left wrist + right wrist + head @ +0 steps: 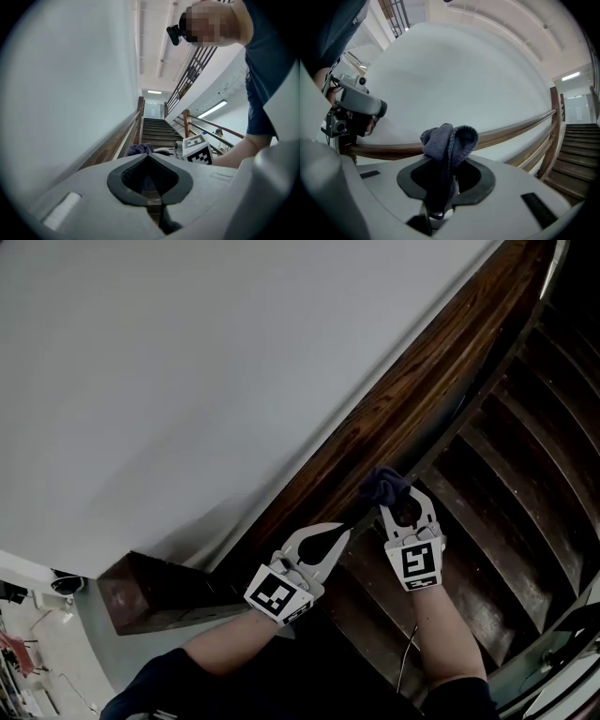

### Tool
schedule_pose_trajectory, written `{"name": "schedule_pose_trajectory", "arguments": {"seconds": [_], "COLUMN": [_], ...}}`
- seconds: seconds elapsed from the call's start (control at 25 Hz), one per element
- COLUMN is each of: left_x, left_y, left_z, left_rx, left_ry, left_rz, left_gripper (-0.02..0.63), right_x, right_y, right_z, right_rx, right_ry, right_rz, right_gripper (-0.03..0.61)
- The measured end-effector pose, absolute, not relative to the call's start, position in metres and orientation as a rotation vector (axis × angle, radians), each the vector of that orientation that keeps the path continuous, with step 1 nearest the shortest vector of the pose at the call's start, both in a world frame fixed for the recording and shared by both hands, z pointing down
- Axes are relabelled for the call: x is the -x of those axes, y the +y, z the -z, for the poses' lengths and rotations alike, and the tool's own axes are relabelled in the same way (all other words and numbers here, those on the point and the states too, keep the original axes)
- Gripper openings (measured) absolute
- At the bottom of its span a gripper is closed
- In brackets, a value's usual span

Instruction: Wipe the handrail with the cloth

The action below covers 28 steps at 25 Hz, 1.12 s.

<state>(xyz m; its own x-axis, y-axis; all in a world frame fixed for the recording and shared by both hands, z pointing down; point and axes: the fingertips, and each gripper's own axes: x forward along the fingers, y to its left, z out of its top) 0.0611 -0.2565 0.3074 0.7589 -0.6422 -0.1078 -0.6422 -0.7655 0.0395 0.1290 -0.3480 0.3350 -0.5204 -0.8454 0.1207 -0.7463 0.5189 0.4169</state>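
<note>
A wooden handrail (466,401) runs diagonally along the white wall, above the dark wood skirting. My right gripper (405,504) is shut on a dark blue cloth (382,486), which bunches out past the jaw tips right at the rail. In the right gripper view the cloth (450,138) stands up from the shut jaws, with the handrail (511,131) crossing just behind it. My left gripper (325,538) is shut and empty, just below-left of the right one along the rail. The left gripper view shows its jaws (149,158) meeting, with the cloth (138,149) just ahead beside the handrail (125,135).
Dark wooden stairs (525,474) fall away to the right of the rail. The white wall (187,362) fills the left. A wooden block (141,592) ends the skirting at lower left. A second railing (211,124) borders the stairs' far side.
</note>
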Motion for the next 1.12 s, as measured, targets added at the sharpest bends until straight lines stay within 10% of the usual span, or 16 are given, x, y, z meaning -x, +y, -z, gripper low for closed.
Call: {"name": "schedule_pose_trajectory", "arguments": {"seconds": [1.12], "left_x": [-0.218], "left_y": [-0.079], "left_z": [-0.278], "left_rx": [-3.048], "left_ry": [-0.512], "left_rz": [0.173], "left_gripper": [0.004], "right_x": [-0.261], "right_y": [-0.079], "right_z": [-0.315], "right_rx": [-1.622], "right_ry": [-2.603], "right_rz": [0.063], "right_gripper": [0.095]}}
